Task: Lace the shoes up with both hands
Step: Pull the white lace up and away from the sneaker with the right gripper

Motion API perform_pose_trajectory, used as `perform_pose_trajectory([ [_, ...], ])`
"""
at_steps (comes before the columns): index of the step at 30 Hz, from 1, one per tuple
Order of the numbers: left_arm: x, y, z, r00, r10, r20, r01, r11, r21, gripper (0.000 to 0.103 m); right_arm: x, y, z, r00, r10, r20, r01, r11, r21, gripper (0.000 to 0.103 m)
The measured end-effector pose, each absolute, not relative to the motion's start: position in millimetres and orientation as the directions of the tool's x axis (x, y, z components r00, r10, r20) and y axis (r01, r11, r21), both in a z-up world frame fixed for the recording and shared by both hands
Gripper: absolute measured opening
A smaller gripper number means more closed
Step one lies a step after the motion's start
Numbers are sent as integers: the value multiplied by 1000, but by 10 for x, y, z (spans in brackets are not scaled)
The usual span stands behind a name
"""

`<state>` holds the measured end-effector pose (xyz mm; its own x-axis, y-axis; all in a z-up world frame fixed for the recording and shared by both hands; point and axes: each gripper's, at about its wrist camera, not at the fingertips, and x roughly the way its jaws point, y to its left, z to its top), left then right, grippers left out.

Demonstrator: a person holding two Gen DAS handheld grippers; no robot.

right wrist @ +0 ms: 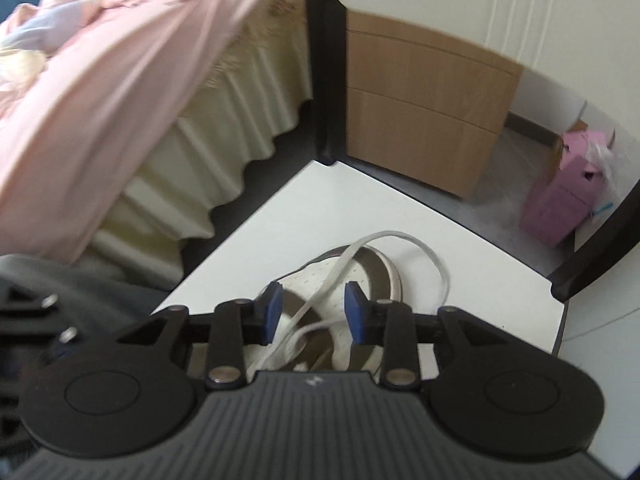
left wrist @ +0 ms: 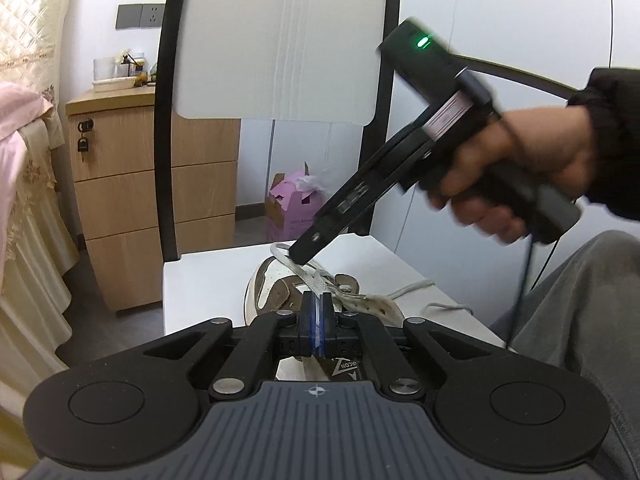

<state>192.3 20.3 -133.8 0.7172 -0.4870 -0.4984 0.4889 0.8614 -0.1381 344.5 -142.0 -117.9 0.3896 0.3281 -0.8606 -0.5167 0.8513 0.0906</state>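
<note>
A white and brown shoe (left wrist: pixel 272 292) (right wrist: pixel 372 276) lies on the white chair seat (left wrist: pixel 208 280) (right wrist: pixel 320 208). My left gripper (left wrist: pixel 317 304) is shut over the shoe's eyelets, and a flat white shoelace (left wrist: pixel 308 276) runs up out of its blue pads. The right gripper (left wrist: pixel 302 254), held by a hand (left wrist: pixel 520 176), points steeply down at the shoe's toe end. In the right wrist view the right gripper (right wrist: pixel 314 310) stands open above the shoe. The loose shoelace (right wrist: pixel 340 268) passes between its blue pads without touching them and loops out past the toe.
The chair's white back (left wrist: pixel 280 40) with its black frame rises behind the shoe. A wooden drawer cabinet (left wrist: pixel 132 200) and a pink box (left wrist: pixel 292 208) stand on the floor beyond. A bed with a pink cover (right wrist: pixel 100 80) is at the left. A grey trouser leg (left wrist: pixel 580 320) is at the right.
</note>
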Motion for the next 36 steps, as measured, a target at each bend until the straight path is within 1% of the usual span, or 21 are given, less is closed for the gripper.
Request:
perform_pose_trajectory([
  [3,1946,220,-1334,711,-492,-503,486,860,-154,3,3487,-1361,-1284,384,299,-874,-501,862,75,35],
  [5,1968,215,-1332,712,-486,-508,477,864,-159,10,3493,-1353,-1307,392,291,-873,-497,865,65,35],
  [6,1972,212,-1332,714,-479,-510,471,868,-156,15,3502,-1351,-1315,396,296,-869,-490,869,72,35],
  [7,1979,208,-1331,715,-475,-512,468,870,-154,17,3508,-1349,-1325,398,298,-868,-485,871,76,35],
  [9,1987,200,-1323,714,-481,-509,471,868,-159,20,3493,-1337,-1316,406,298,-864,-487,870,71,31],
  [11,1991,195,-1317,713,-487,-505,475,865,-163,27,3470,-1311,-1321,404,309,-861,-497,864,77,17],
  [12,1990,193,-1315,713,-489,-502,478,863,-163,35,3456,-1294,-1321,403,314,-860,-500,862,81,13],
  [13,1988,195,-1313,716,-489,-498,477,864,-162,43,3442,-1278,-1315,403,317,-859,-502,861,82,7],
  [14,1992,203,-1310,717,-491,-495,475,864,-169,45,3429,-1268,-1305,402,321,-857,-502,861,87,4],
  [17,2010,234,-1306,713,-500,-491,467,862,-198,46,3394,-1279,-1235,419,344,-841,-485,867,113,3],
  [20,2020,237,-1300,714,-502,-488,464,861,-208,49,3368,-1375,-1084,442,404,-801,-441,875,198,3],
  [24,2035,208,-1298,710,-512,-483,469,856,-218,52,3270,-1537,-799,496,489,-718,-397,863,313,3],
  [27,2021,169,-1287,720,-496,-484,467,864,-191,53,3147,-1650,-570,544,538,-643,-383,842,380,3],
  [32,1974,137,-1257,721,-523,-455,496,848,-188,53,2946,-1806,-292,624,578,-526,-362,811,461,3],
  [36,1941,106,-1249,728,-526,-439,503,845,-179,53,2846,-1921,-195,662,585,-468,-337,791,511,3],
])
